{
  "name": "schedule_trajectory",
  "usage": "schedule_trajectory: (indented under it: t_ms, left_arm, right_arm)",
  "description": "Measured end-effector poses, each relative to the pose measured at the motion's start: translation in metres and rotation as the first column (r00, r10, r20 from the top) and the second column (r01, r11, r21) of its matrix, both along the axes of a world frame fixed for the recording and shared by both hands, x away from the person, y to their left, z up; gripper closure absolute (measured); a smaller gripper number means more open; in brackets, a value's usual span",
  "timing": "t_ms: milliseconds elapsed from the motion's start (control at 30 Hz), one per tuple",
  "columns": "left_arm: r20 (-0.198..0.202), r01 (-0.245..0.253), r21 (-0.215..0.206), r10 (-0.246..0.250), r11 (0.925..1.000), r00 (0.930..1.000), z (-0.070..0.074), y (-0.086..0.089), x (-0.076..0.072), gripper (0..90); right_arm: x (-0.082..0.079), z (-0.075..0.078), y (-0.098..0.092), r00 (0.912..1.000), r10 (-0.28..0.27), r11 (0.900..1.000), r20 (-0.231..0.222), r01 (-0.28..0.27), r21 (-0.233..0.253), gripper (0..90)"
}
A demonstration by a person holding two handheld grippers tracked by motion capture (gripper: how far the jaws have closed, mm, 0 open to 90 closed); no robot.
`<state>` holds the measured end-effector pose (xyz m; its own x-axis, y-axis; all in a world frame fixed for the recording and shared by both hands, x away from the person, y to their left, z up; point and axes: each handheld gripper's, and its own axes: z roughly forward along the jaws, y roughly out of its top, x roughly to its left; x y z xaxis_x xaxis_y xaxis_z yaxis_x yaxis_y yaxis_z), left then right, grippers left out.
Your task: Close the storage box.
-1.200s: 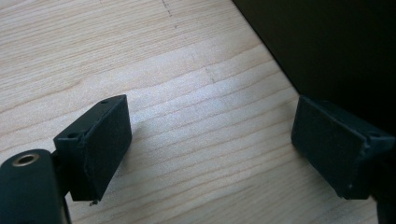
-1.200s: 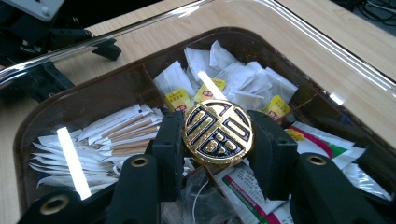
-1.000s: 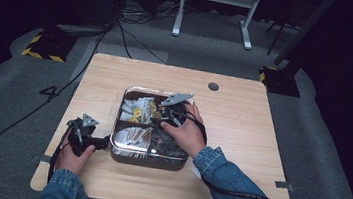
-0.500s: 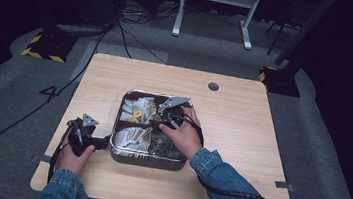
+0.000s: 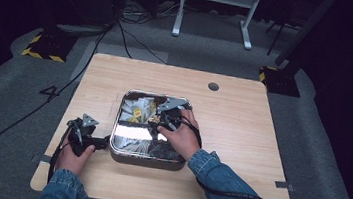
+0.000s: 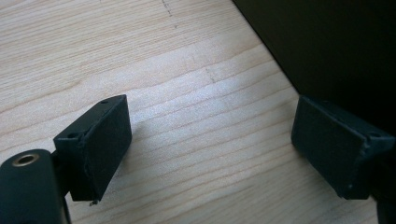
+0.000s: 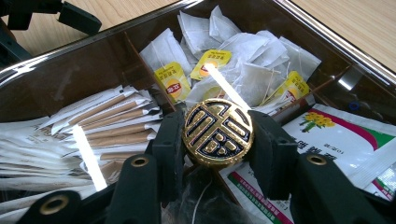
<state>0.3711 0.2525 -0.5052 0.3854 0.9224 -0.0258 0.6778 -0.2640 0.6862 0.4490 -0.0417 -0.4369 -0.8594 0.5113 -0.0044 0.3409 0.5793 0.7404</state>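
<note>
A: Over the middle of the box [image 5: 119,149], what is gripped by the right gripper [image 7: 217,135]?

B: A round gold knob [image 7: 217,131] w/ a dark raised pattern is clamped between the jaws, one jaw on each side. It is seen in the right gripper view, approx. where the dividers meet.

A: And what is seen under it?

B: A clear lid w/ glare streaks. Under that, tea bags [image 7: 243,60] w/ yellow tags are kept in the far compartment, long paper sticks [image 7: 112,121] in the left one, flat packets [image 7: 345,140] w/ a flower print in the right one.

A: The left gripper [image 6: 210,144]?

B: Jaws are spread wide, nothing is held. It is parked low over the wooden table [image 6: 177,84], just beside the box's dark wall, at the box's left side in the high view.
</note>
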Motion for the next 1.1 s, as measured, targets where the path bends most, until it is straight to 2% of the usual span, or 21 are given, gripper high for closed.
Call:
schedule_trajectory:
  t_ms: [200,333,433,533,967,1033,1100]
  left_arm:
    - [0.0,0.0,0.0,0.0,1.0,1.0,0.0,0.0,0.0,12.6]
    - [0.0,0.0,0.0,0.0,1.0,1.0,0.0,0.0,0.0,12.6]
    - [0.001,0.0,0.0,0.0,1.0,1.0,-0.0001,0.0,0.0,12.6]
    - [0.0,0.0,0.0,0.0,1.0,1.0,0.0,0.0,0.0,12.6]
    - [0.0,0.0,0.0,0.0,1.0,1.0,0.0,0.0,0.0,12.6]
    - [0.0,0.0,0.0,0.0,1.0,1.0,0.0,0.0,0.0,12.6]
    - [0.0,0.0,0.0,0.0,1.0,1.0,0.0,-0.0001,0.0003,12.5]
  right_arm:
    - [-0.0018,-0.0013,-0.0005,0.9999,-0.011,1.0,0.005,0.011,0.011,58.6]
    - [-0.0038,0.0009,0.0,0.9999,-0.006,1.0,-0.014,0.007,0.005,58.6]
    - [-0.0055,0.0,0.0012,1.0,-0.002,1.0,-0.007,0.002,-0.005,58.6]
    - [-0.005,-0.0014,0.0006,0.9998,-0.008,1.0,-0.018,0.008,0.005,58.6]
    - [-0.0054,-0.0027,-0.0012,1.0,-0.005,1.0,-0.008,0.005,0.013,58.3]
    - [-0.0048,-0.0022,-0.0017,0.9999,0.002,1.0,-0.016,-0.002,0.015,56.5]
    - [-0.0045,-0.0001,-0.0035,1.0,0.003,1.0,-0.006,-0.003,0.03,50.3]
